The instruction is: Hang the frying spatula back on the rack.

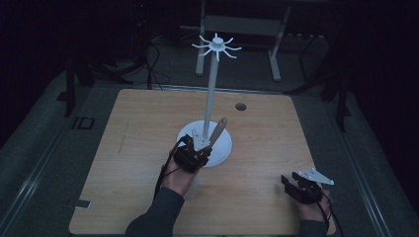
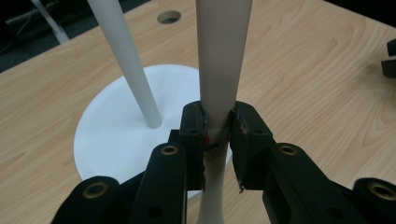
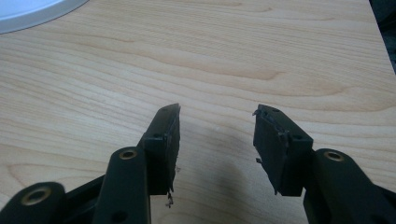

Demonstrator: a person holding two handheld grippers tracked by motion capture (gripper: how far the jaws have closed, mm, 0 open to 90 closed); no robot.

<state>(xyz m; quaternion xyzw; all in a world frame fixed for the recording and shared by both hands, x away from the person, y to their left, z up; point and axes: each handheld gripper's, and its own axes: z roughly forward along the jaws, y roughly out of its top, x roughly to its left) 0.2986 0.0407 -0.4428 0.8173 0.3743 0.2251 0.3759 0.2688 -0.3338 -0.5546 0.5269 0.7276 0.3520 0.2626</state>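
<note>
Right gripper [image 1: 291,183] is sitting near the worktop's [image 1: 123,148] near right corner, jaws standing apart with nothing between them; in the right gripper view bare wood grain is showing between the pads [image 3: 164,140]; left gripper [image 1: 193,154] is working near the middle of the worktop, just in front of the white stand's round base [image 1: 223,143]; its jaws are clenching a pale wooden utensil handle [image 2: 219,60], pads pressing on both sides of the narrow part; handle is pointing up and away, tilting toward the stand's pole [image 1: 211,94], its tip close beside the pole but I cannot tell if touching; pole is rising upright from the base; hook ring [image 1: 216,47] is sitting on top, toward the far edge; small round hole [image 1: 240,106] is lying near the worktop's far edge, right of the pole.
</note>
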